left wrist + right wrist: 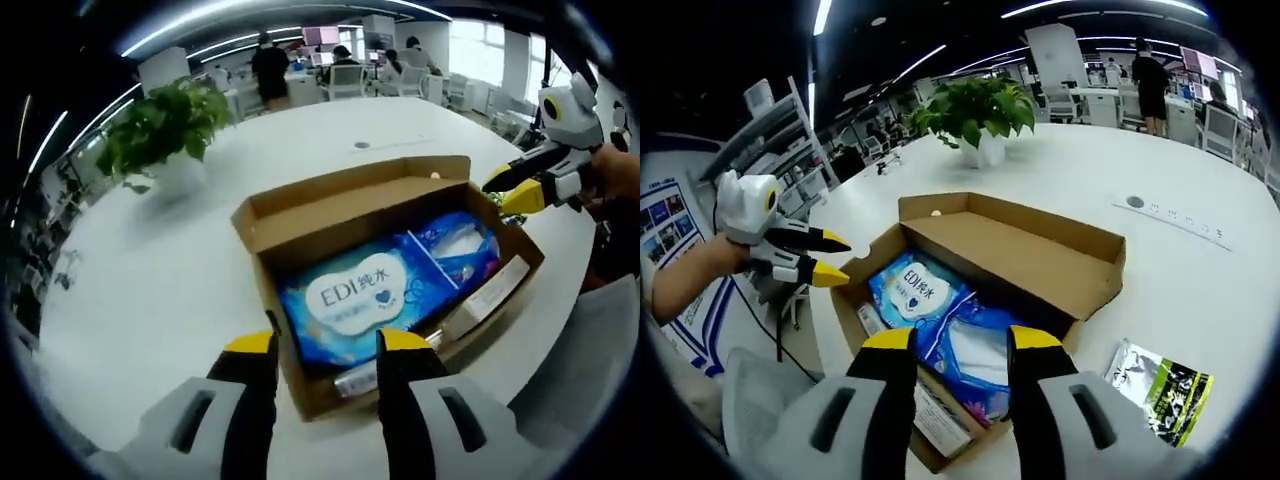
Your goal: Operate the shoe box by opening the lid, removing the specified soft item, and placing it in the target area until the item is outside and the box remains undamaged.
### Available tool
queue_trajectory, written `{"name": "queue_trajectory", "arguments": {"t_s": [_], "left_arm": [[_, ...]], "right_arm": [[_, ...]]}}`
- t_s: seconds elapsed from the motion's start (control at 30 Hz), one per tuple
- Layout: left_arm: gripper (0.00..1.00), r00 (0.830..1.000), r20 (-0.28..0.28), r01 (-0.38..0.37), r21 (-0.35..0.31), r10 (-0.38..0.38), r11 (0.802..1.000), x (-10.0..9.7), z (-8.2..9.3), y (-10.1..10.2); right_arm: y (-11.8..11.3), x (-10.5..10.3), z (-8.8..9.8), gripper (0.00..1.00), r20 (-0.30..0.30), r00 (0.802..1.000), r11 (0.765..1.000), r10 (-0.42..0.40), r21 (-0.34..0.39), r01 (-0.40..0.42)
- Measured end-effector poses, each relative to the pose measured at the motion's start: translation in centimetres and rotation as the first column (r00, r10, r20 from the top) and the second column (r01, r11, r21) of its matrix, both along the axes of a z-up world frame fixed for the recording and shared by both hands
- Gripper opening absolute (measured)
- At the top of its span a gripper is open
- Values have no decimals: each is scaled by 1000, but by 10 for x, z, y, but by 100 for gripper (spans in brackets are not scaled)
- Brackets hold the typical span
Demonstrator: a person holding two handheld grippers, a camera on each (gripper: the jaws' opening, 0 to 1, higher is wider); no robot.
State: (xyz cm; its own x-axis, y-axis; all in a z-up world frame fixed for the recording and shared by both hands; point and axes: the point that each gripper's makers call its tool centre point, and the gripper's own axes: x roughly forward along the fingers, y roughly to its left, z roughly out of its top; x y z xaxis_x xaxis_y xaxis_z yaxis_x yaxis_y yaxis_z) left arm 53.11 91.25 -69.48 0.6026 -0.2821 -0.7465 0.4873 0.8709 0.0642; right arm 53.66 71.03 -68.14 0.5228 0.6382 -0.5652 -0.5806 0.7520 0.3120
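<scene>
In the open shoe box (300, 225) lies a blue wipes pack (365, 300).

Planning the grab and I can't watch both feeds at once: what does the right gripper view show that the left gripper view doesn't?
Right gripper view: a green and black packet lies on the white table beside the box, apart from it.

Left gripper view: a small dark disc on the table beyond the box.

Both: the open cardboard shoe box, the blue wipes pack and a second blue pack inside it, the potted plant, and both hand-held grippers, left and right, open at the box.
</scene>
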Motion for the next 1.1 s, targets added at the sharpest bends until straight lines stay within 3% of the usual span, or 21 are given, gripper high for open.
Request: {"name": "queue_trajectory", "arguments": {"t_s": [0.3, 0.77, 1.1], "left_arm": [[32, 996, -26, -87, 0, 87, 996, -3, -16, 23], [5, 986, -92, -142, -45, 137, 989, -10, -32, 22], [5, 985, -108, -141, -40, 136, 989, -7, -34, 22]], "right_arm": [[27, 1, -13, 32, -17, 999, 999, 46, 1, -46], [53, 9, -33, 29, -61, 994, 996, 90, -1, -90], [66, 12, -50, 23, -111, 988, 994, 107, -13, -109]]}}
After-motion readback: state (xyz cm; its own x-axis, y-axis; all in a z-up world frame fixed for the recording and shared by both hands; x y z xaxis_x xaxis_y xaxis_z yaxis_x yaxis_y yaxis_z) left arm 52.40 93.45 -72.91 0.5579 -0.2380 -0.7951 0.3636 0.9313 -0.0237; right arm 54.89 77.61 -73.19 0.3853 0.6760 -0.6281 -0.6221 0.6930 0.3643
